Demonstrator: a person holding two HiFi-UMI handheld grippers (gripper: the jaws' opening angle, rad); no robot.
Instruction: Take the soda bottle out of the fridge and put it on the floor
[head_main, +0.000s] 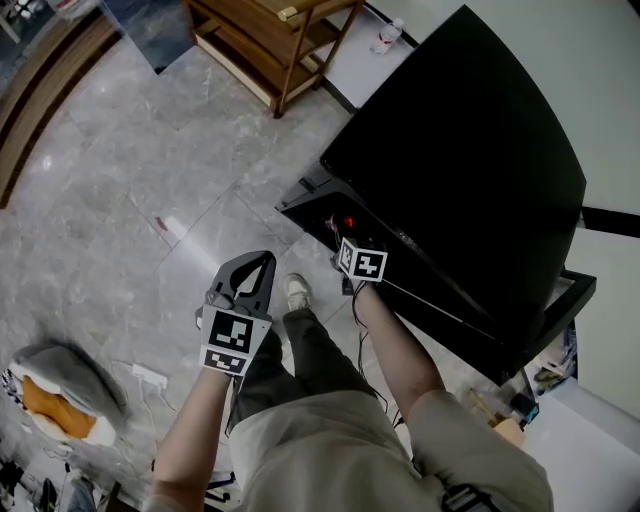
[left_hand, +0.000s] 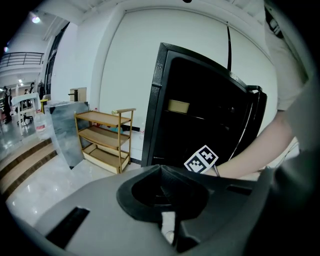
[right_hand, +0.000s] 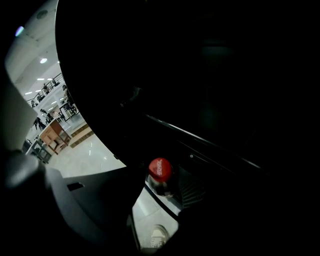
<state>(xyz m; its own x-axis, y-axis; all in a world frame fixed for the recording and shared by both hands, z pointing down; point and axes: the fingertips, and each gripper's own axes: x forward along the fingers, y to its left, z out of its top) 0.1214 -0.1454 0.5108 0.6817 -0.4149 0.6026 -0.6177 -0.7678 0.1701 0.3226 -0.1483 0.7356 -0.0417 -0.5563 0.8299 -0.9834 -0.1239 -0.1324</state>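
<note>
My right hand-held gripper (right_hand: 162, 189) is inside the open black fridge (head_main: 470, 150), jaws either side of the soda bottle (right_hand: 160, 173) just under its red cap. It looks clamped on the neck, probably because that's the narrowest part and easiest to lift by. The bottle is in the fridge at its lower front edge, not out yet. My left hand-held gripper (head_main: 262, 262) hangs at 9 o'clock of the right one, clenched on nothing and parked clear of the door, since this is likely a one-hand pull. The head view only gives a red dot at 12 o'clock of my right marker cube; the right gripper view shows the neck between the pads and floor (head_main: 150, 150) plus my shoe (head_main: 296, 291) below. Only the left gripper view shows the fridge upright, with a wooden rack (left_hand: 102, 140) at 9 o'clock of it.
</note>
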